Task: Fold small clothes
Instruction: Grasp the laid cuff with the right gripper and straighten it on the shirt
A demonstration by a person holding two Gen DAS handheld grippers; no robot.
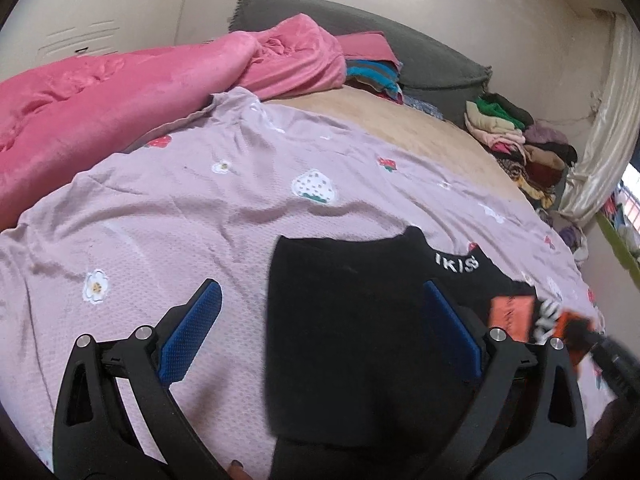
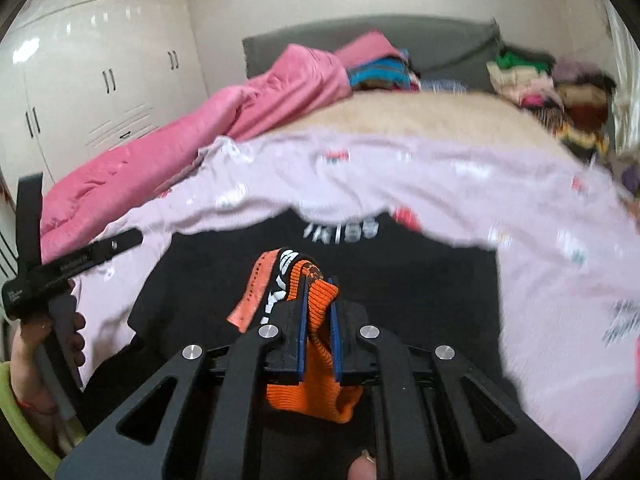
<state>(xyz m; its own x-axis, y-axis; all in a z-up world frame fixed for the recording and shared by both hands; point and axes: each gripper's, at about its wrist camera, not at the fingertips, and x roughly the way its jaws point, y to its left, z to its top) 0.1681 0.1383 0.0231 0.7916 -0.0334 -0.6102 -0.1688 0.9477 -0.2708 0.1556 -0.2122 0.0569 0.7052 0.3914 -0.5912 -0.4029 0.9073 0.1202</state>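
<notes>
- On the lilac bedspread [image 1: 168, 208], a black garment [image 1: 340, 340] with white lettering lies flat just in front of you, orange trim at its right edge.
- Your right gripper [image 2: 318, 292] is clamped on the orange ribbed cuff [image 2: 316, 312], pads pinching the knit, which bunches and hangs slack below the jaws.
- Your left gripper [image 1: 320, 328] stands wide open and holds nothing; its right finger [image 1: 452, 336] overlaps the black cloth, its left finger is over bare bedspread.
- Expect soft, light, limp fabric: it will drape and drag rather than hold shape, so take it at hems, cuffs or corners.
- Blur hides whether the orange tab [image 2: 252, 296] beside the cuff is a label or a strap; probably a label.
- Judged from here, the fold is barely begun.
</notes>
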